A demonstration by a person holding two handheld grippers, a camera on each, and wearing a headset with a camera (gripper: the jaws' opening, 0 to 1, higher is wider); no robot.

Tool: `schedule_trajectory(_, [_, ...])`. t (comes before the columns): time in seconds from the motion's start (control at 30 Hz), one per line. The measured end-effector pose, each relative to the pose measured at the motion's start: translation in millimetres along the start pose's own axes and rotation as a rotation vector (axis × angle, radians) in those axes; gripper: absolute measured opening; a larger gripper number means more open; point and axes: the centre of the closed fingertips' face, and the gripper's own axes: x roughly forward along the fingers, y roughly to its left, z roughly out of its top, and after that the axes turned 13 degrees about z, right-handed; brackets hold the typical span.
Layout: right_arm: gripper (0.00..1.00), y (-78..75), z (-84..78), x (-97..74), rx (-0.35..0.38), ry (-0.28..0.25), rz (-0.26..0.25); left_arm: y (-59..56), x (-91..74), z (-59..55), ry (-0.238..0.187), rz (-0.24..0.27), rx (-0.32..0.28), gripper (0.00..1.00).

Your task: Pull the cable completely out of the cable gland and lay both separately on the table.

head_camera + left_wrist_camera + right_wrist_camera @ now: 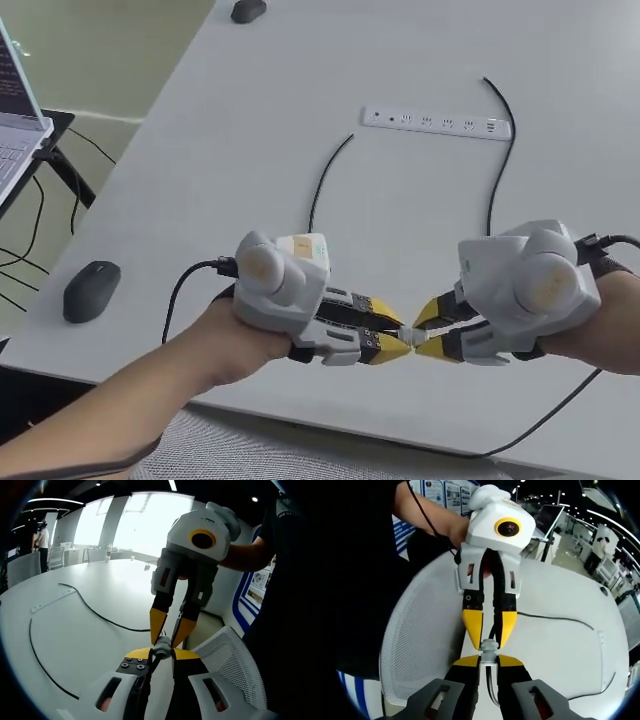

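— White surface [200,180] below. What are the two holding, up over its near edge?
— The left hand-held gripper [392,341] looks pressed together on the black cable [493,625]. The right hand-held gripper [426,330] is pinching the gland [408,335], tip to tip with the left one.
— Is the cable out?
— Not yet, I think. It sits inside the gland, right between the two.
— What comes next?
— Hold tight and pull the two apart in a straight line. Then lay each one down on the surface, apart.
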Motion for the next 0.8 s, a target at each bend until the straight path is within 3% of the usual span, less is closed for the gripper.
schedule_trajectory(0.33, [0.08, -2.4, -0.7, 0.7, 0.026, -0.045, 0.003, 2.9, 1.5, -0.8, 0.026, 0.002, -0.039, 0.15])
schedule_trajectory(0.7, [0.12, -13.8, 1.4, -12.0, 0.099, -0.142, -0.011, 9.9, -5.8, 11.1, -0.011, 0.016, -0.067, 0.15])
schedule_trajectory(0.8, [0.14, -15.4, 4.4, -20.1, 0.167, -0.220, -0.003, 11.9, -7.8, 13.3, -0.020, 0.023, -0.057, 0.15])
